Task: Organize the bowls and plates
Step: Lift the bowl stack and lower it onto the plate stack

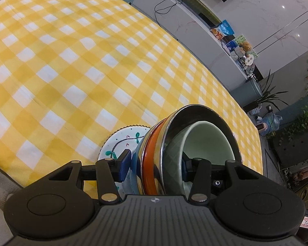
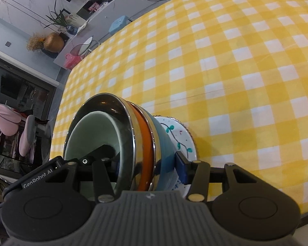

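1. My left gripper (image 1: 155, 167) is clamped across one side of the stack of bowls (image 1: 160, 157): one blue finger sits outside against the blue bowl (image 1: 136, 160), the other reaches inside the pale green bowl (image 1: 207, 143).
2. My right gripper (image 2: 147, 167) grips the opposite side of the stack the same way, one finger inside the green bowl, one outside on the blue wall.
3. The stack sits on the painted plate (image 1: 121, 141), which rests on the checked tablecloth (image 1: 71, 71) near the table's near edge.
4. Judgement: the steel bowl (image 1: 195, 112) and orange bowl (image 1: 148, 155) between are smooth; uneven squeeze could let a middle bowl slide out of the nest.
5. Judgement: lifting one side faster than the other would tip the stack toward the plate's rim and could chip it.
6. Judgement: I cannot tell whether the plate is caught by either finger; if not, it stays behind on the cloth.
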